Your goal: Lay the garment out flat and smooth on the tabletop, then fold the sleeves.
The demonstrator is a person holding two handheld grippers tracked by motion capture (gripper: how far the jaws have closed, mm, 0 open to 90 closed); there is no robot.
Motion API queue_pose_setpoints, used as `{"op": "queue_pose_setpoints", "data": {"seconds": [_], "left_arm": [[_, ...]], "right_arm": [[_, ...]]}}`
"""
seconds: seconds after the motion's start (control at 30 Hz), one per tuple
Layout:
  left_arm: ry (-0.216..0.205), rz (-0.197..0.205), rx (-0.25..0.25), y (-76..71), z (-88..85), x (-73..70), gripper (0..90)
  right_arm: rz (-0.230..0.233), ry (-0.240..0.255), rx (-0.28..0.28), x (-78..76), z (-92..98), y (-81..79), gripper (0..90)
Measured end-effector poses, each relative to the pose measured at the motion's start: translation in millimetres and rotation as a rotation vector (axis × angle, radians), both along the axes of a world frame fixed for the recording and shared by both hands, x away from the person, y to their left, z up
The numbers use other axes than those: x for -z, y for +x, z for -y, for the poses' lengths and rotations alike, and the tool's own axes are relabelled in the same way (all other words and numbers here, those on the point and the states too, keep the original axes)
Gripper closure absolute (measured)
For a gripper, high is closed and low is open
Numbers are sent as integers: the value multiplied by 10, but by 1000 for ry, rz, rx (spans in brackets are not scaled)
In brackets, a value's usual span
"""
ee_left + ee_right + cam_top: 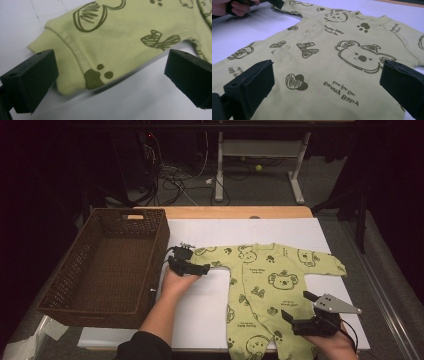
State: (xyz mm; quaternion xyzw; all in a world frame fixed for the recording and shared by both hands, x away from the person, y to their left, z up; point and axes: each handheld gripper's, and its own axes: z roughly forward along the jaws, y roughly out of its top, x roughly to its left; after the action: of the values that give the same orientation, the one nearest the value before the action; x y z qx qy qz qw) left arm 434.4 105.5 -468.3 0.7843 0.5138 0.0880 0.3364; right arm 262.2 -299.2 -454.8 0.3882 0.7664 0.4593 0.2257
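Observation:
A light green baby romper point(265, 285) with dark koala and paw prints lies flat on the white board point(200, 310), arms spread. My left gripper point(199, 263) is at the end of the romper's left sleeve. In the left gripper view it point(110, 77) stands open, with the sleeve cuff point(67, 72) lying between the jaws and untouched. My right gripper point(296, 305) hovers open over the romper's lower right part. In the right gripper view it point(324, 85) straddles the printed chest cloth point(352, 55), and the other hand point(234, 7) shows at top left.
A deep brown wicker basket point(60, 295) stands at the left, right beside the board. The wooden table edge point(225, 212) runs along the back; cables and a desk frame point(220, 175) lie on the floor beyond. Bare white board lies between the sleeve and the front edge.

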Motion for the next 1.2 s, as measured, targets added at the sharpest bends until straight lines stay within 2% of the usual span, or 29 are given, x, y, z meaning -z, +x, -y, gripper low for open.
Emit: {"op": "queue_pose_setpoints", "data": {"seconds": [0.07, 0.17, 0.33, 0.4, 0.6, 0.7, 0.8, 0.93, 1.2], "left_arm": [[-1, -14, -9, 1, -19, 13, 0], [1, -4, -15, -7, -57, 15, 1], [-3, 13, -41, -28, -116, 16, 70], [14, 23, -50, -36, -120, 14, 114], [40, 34, -65, -42, -114, 17, 153], [56, 49, -73, -54, -131, 14, 235], [48, 59, -86, -72, -143, 21, 331], [61, 61, -86, -85, -151, 13, 435], [67, 67, -66, -92, -143, 8, 591]], "right_arm": [[2, 4, -8, 0, -6, -4, 1], [-3, -10, -19, 13, -29, 1, 1], [-7, -18, -28, 24, -51, 1, 1], [-7, -17, -28, 22, -49, -2, 1], [-10, -19, -23, 22, -42, 2, 1], [-8, -18, -25, 20, -43, -1, 1], [-9, -18, -22, 17, -39, -3, 1], [-4, -16, -31, 22, -43, 1, 1], [-10, -21, -28, 22, -41, -1, 1]]}}
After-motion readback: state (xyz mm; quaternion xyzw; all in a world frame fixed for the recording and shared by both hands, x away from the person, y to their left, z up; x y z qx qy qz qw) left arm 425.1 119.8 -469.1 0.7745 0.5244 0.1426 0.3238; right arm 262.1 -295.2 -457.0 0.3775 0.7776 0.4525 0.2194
